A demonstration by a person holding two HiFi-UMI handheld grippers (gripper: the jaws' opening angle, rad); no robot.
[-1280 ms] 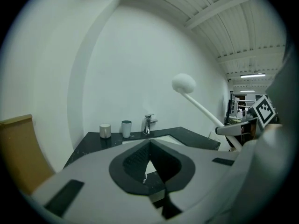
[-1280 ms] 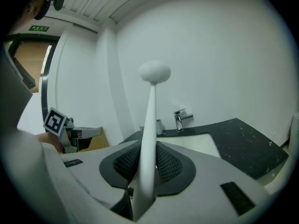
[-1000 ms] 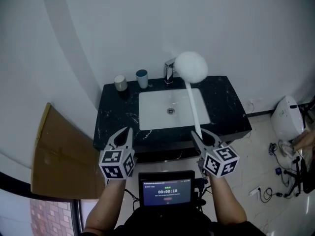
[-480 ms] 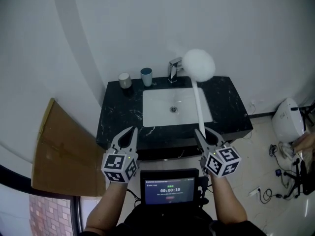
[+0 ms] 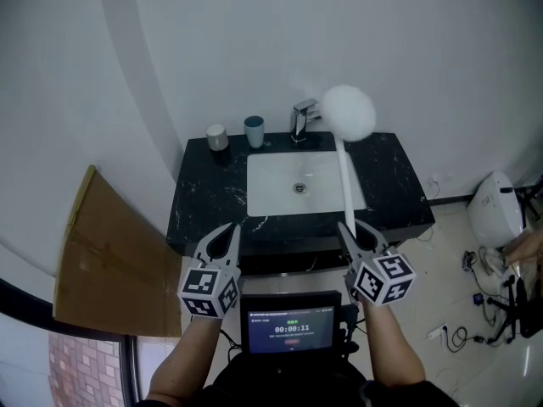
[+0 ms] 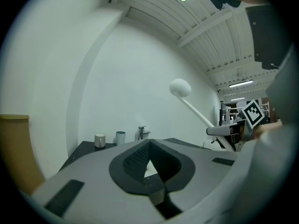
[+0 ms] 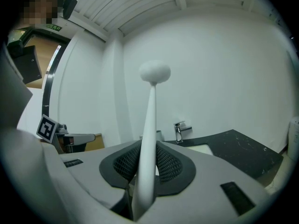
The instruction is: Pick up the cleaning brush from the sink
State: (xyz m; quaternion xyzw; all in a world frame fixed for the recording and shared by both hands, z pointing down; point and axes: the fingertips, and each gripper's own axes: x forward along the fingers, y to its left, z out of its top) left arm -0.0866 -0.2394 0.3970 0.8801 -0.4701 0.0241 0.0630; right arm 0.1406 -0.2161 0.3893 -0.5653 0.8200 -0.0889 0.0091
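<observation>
**Head view:** A person stands at a black marble desk (image 5: 204,200) with a white sink (image 5: 270,189) set into it. The right tongs (image 5: 343,225) pinch the near end of the cleaning brush (image 5: 343,172) handle. The brush is clear of the sink. Its handle slants up over the right side of the basin, and its round white head hangs beside the tap (image 5: 299,119). The left tongs (image 5: 232,226) hover level at the front edge of the desk, well apart from the brush. A grey cup (image 5: 217,136) and a blue cup (image 5: 254,131) stand at the back left of the desk.

**Left gripper view:** The jaw tips are pressed together with nothing between them. The brush shows off to the right, rising at an angle against the white wall (image 6: 140,78).

**Right gripper view:** The jaws are clamped on the white handle from both sides. The handle climbs straight up the frame to the brush head, with the tap behind it.

**Risk from here:** The pickup looks all but done, and the danger lies in the hold. The long handle is held only at its very end, so the weight of the head could lever it round in the jaws. A quick swing or a slackened squeeze might tip the head onto the tap or sweep it into the cups. The smooth handle could also slide down through the grip.
</observation>
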